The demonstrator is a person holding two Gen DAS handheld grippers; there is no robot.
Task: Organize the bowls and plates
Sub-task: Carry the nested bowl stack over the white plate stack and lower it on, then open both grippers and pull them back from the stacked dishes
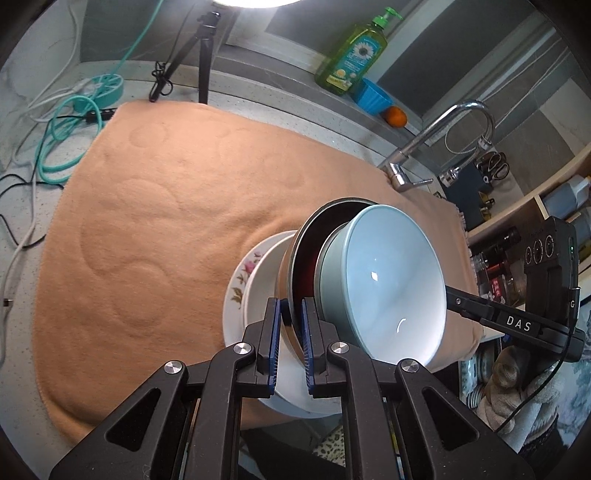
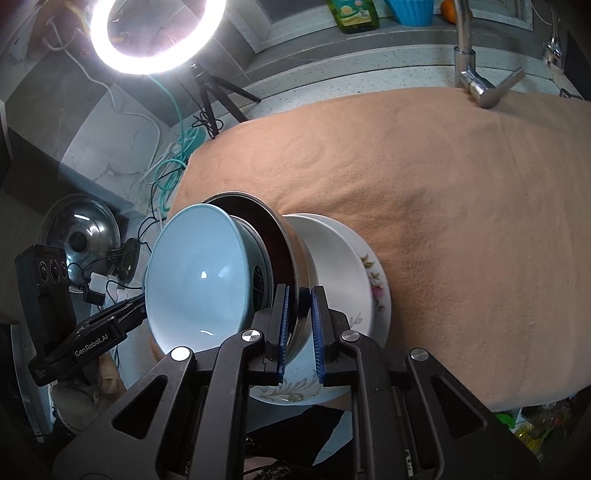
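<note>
We clamp both grippers, left (image 1: 290, 334) and right (image 2: 300, 328), on the steel bowl (image 1: 295, 258) holding the blue bowl (image 1: 384, 284).

Light: bright ring lamp (image 2: 157, 35), blown out white.
Glare: small highlights inside the blue bowl (image 1: 384, 280).
Shadow: soft, on the blanket (image 2: 424, 206).
Edges: fisheye bending, black corners.
Focus: mostly sharp; rims slightly soft.
</note>
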